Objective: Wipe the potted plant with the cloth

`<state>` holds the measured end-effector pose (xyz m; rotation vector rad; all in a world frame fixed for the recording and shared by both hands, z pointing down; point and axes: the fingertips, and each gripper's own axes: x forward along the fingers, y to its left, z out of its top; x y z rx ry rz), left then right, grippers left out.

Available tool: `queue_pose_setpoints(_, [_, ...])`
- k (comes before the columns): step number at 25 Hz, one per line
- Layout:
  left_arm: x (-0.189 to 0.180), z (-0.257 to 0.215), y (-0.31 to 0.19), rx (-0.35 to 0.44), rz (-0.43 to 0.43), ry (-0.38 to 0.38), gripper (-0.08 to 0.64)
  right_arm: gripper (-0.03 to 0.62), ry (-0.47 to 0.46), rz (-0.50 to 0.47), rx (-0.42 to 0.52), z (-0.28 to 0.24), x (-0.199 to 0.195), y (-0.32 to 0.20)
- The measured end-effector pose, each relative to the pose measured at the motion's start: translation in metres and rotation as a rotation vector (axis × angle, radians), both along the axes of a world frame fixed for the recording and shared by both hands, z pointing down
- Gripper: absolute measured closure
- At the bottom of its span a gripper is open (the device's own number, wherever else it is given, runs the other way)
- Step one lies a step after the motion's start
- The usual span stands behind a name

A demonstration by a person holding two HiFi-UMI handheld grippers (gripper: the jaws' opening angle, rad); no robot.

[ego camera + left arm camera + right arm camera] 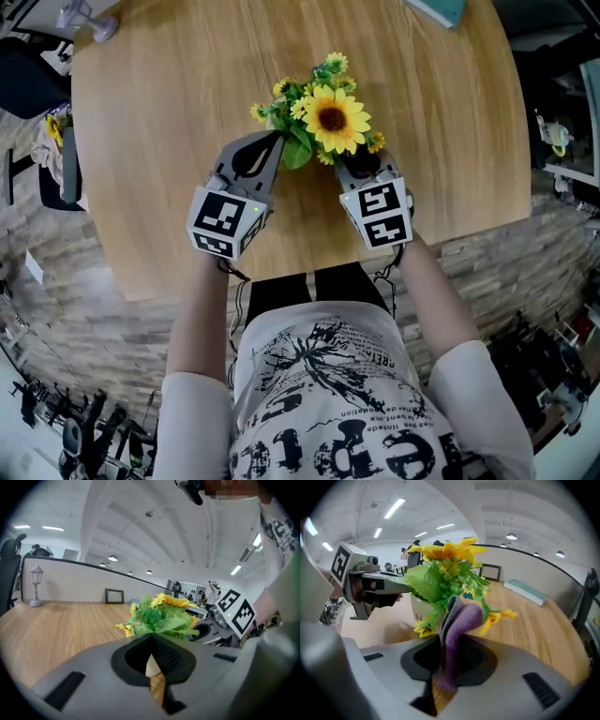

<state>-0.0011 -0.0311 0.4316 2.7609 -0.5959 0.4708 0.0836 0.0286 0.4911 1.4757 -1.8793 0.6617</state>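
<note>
The potted plant (330, 118) stood upright on the tabletop (159, 131), directly ahead of both grippers and between their tips. The right gripper (359, 161) sat closer in, under the flower head. Its jaws were closed on the cloth (459, 629), whose free fold rose against the lower foliage. The left gripper (274, 141) had its jaws fully together at the plant's left side, apparently nipping the edge of a broad leaf (423, 582), though that contact was not clearly resolved.
</note>
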Motion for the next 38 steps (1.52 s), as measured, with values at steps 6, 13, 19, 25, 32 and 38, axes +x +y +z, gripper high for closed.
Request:
queue_pose_setpoints(6, [0.002,-0.001,-0.001,-0.002,0.056,0.004,0.558,0.511,-0.022,0.111,0.007,-0.001,-0.011,0.007])
queue_pose_setpoints(13, [0.004,-0.002,0.0,0.003,0.121,0.01,0.558,0.511,-0.037,0.154,-0.007,-0.003,-0.033,0.015])
queue_pose_setpoints(19, [0.005,-0.001,0.001,-0.014,0.172,0.026,0.558,0.508,-0.058,0.163,-0.011,-0.002,-0.051,0.013])
queue_pose_setpoints(25, [0.006,0.0,0.003,0.013,0.218,0.02,0.558,0.506,-0.084,0.152,-0.015,-0.002,-0.07,0.009])
queue_pose_setpoints(32, [0.006,-0.002,0.004,0.015,0.241,0.026,0.558,0.505,-0.11,0.053,-0.055,-0.004,-0.096,0.007])
queue_pose_setpoints(38, [0.004,-0.004,0.002,-0.007,0.246,0.033,0.558,0.505,-0.175,-0.042,-0.088,-0.008,-0.117,0.006])
